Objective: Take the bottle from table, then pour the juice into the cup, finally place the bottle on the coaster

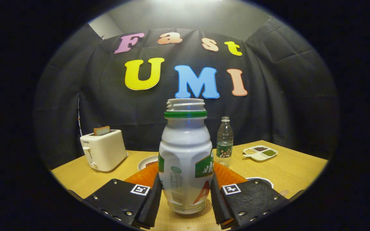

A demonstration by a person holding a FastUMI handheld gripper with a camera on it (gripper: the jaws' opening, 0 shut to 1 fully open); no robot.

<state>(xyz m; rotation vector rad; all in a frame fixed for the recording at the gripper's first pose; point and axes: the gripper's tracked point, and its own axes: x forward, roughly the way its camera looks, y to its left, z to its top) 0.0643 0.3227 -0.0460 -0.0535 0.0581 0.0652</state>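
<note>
Between your two fingers stands the bottle point(185, 157), white, upright, cap off, a green ring under the threaded neck; its base sits on a round coaster point(204, 210), whose rim peeks out beneath it on the wooden table point(300, 166); your gripper point(185, 195) has the jaws spread about as wide as the bottle's body; the left finger's inner edge lies against the bottle's lower left side, and the right finger's inner edge runs along its lower right side; whether both actually press on the plastic or merely flank it, you cannot tell from this view, since no clear gap shows on either side and no dent shows either.

Beyond the fingers, to the left of the bottle, a cream toaster point(103, 150) stands on the table with a slice of toast point(101, 130) poking out of its slot; between the toaster and the bottle, a white plate point(146, 162) is partly hidden behind the left finger; something reddish lies on it, too small to name.

Beyond the bottle and just to its right stands a clear water bottle point(224, 138) with a green label, upright, well apart from your fingers; farther right lies a white divided dish point(260, 153) holding three small heaps of grains or beans, pale, dark and green; behind the right finger a white rim point(262, 179) shows on the table, mostly covered; it could be the cup, not confirmable.
</note>
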